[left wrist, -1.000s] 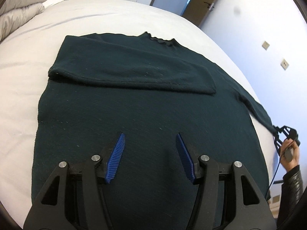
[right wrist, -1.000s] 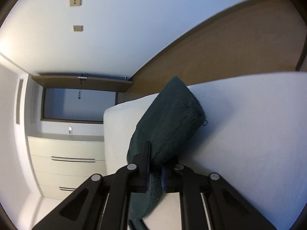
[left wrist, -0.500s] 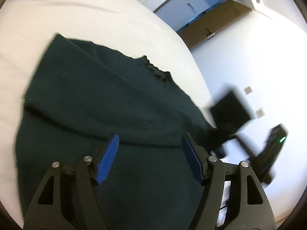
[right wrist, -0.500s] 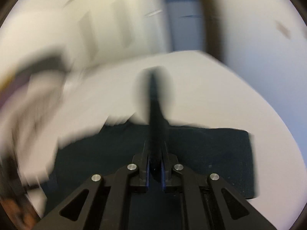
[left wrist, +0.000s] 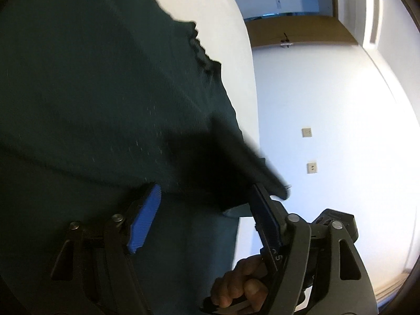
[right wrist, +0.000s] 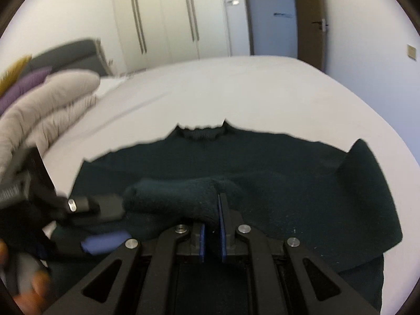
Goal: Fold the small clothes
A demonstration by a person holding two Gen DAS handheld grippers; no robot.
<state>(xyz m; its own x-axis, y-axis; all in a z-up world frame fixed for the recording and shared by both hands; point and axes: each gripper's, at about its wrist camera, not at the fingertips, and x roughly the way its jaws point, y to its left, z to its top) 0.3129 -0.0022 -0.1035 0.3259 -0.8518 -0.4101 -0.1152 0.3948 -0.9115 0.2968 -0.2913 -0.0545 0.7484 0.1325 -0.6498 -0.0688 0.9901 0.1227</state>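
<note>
At 6 o'clock in the right wrist view, the right hand-held gripper (right wrist: pixel 211 232) is clamped on the cuff end of a dark green sleeve (right wrist: pixel 173 197), its blue pads nearly together with the knit pinched between them. The sleeve lies as a thick roll across the chest of the sweater (right wrist: pixel 275 189), its long axis running from the pads toward 9 o'clock. At 8 o'clock, blurred, sits the left hand-held gripper (right wrist: pixel 102 225), just beside the sleeve's far end; whether it touches the cloth cannot be told.

The sweater lies flat on the white bed (right wrist: pixel 236 89), its long axis running 6 to 12 o'clock, with the ruffled collar (right wrist: pixel 202 131) pointing to 12 o'clock. At 3 o'clock the shoulder fold stands up in a peak. Beyond, at 10 o'clock, lies a grey pillow (right wrist: pixel 52 97), and at 12 o'clock stand white wardrobe doors (right wrist: pixel 162 18).

In the left wrist view, the left hand-held gripper (left wrist: pixel 204 218) has its blue pads spread wide, with sweater (left wrist: pixel 92 92) filling the space ahead and a dark fold of sleeve crossing above the pads. A hand (left wrist: pixel 241 286) shows at 5 o'clock.
</note>
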